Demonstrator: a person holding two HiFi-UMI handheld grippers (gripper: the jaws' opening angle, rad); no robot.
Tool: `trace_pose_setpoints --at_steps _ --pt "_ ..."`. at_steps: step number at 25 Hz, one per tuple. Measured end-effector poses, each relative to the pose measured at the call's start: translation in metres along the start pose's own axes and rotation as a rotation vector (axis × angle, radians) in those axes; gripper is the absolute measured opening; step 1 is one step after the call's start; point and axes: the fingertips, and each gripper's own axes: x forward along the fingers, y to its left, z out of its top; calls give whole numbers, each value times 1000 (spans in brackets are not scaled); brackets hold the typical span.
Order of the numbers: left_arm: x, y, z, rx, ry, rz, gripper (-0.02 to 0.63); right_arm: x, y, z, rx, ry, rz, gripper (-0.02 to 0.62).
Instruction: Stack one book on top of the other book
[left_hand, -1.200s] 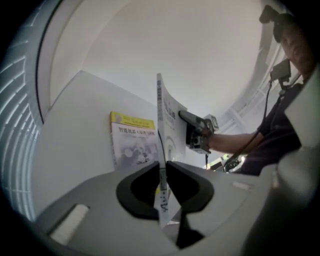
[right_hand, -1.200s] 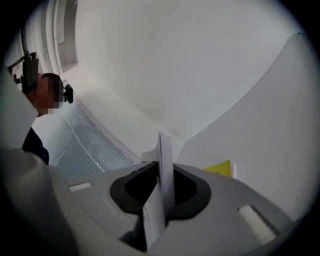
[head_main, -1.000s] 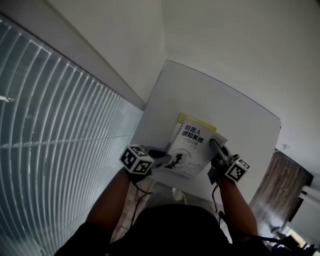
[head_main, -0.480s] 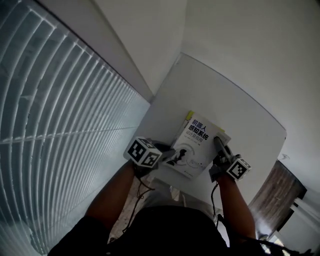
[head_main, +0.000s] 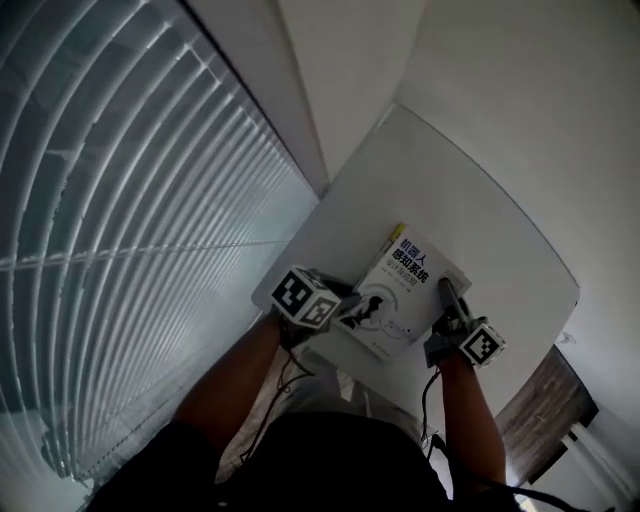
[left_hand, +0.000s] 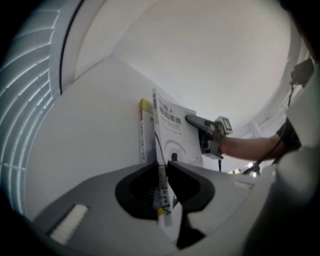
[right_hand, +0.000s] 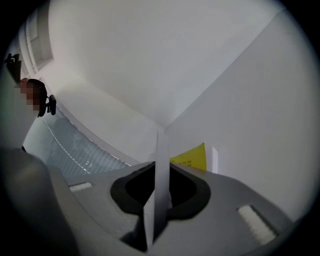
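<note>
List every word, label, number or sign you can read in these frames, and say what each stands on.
"机器人 感知系统": title on the cover of the white book.
Smaller line beneath that title: too blurred to read.
Print on the yellow book: too small to read.
</note>
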Motion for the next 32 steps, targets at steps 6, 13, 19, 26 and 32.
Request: trace_pose_setpoints --at_steps 6,13,19,26,32 --pt "-1 -1 2 -17 -10 28 75 0 -4 0 14 22 -14 55" --pt "3 2 1 -34 -5 60 79 3 -5 1 14 42 -9 55" --pt "1 3 0 -30 -16 100 86 8 0 1 -30 83 3 55" --pt "3 16 -2 56 -21 224 186 6 -10 -4 -39 142 -31 88" --pt "-1 23 -3 47 -59 286 236 5 -3 -7 -139 181 -43 268"
